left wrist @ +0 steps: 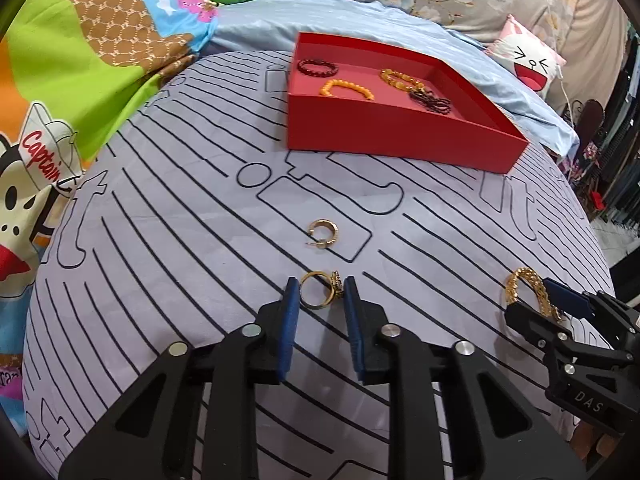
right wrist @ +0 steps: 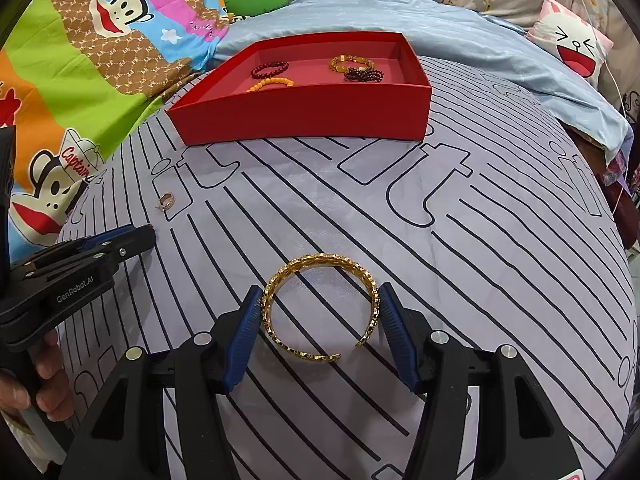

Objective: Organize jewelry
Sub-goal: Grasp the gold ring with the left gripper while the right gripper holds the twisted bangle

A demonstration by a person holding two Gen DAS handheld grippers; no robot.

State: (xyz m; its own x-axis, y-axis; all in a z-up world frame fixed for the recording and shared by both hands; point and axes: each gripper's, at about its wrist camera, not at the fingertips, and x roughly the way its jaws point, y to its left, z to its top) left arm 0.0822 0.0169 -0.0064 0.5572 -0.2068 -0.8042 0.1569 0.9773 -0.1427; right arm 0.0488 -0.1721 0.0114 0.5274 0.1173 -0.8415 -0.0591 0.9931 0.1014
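Note:
My left gripper [left wrist: 320,294] has its blue pads close on both sides of a gold ring [left wrist: 318,292] with a small ornament, lying on the cloth. A gold hoop earring [left wrist: 324,233] lies just beyond it. My right gripper [right wrist: 320,306] has its pads against both sides of an open gold bangle [right wrist: 320,308] lying flat on the cloth; it also shows in the left wrist view [left wrist: 528,290]. The red tray [left wrist: 400,136] holds a dark red bead bracelet [left wrist: 318,67], an orange one [left wrist: 346,89], an amber one [left wrist: 400,78] and a dark beaded piece [left wrist: 430,101].
Everything lies on a grey cloth with black line print [right wrist: 440,240] over a bed. A cartoon blanket [left wrist: 60,80] is at the left, a light blue sheet [right wrist: 440,28] and a cat-face pillow [right wrist: 576,48] behind the tray. The hoop earring [right wrist: 166,201] lies left.

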